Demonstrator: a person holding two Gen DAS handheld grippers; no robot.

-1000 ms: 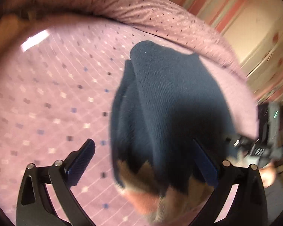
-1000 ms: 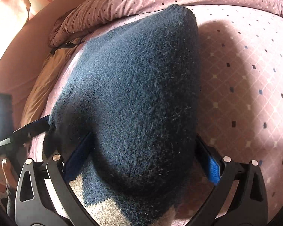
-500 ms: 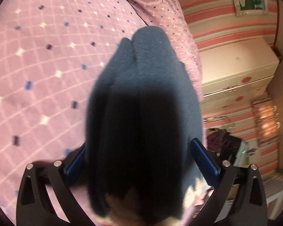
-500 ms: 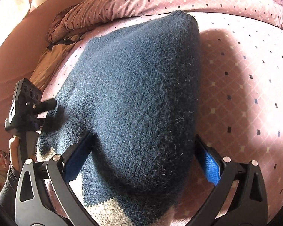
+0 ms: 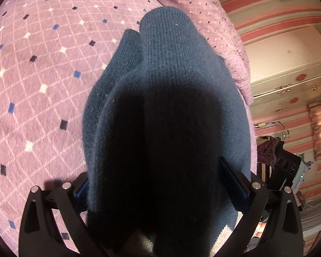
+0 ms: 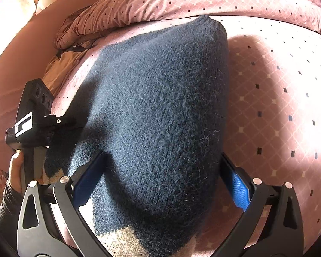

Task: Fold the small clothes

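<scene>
A dark blue knitted garment point(image 5: 164, 117) with a beige patterned hem lies folded over on the pink diamond-patterned bedspread point(image 5: 32, 75). In the left wrist view it bulges up between the spread jaws of my left gripper point(image 5: 160, 184) and hides the fingertips. In the right wrist view the garment point(image 6: 160, 111) lies the same way between the wide jaws of my right gripper point(image 6: 162, 182), blue pads showing on both sides. The left gripper's body point(image 6: 32, 115) shows at the garment's left edge, held by a hand.
A bunched pink duvet point(image 6: 182, 2) lies along the bed's far side, with a tan cloth point(image 6: 60, 68) at the left. A cream dresser point(image 5: 289, 64) and striped wall stand to the right of the bed in the left wrist view.
My left gripper has swung in over the garment, from beside it to straddling it, and turned toward the dresser. The right gripper has stayed over the garment.
</scene>
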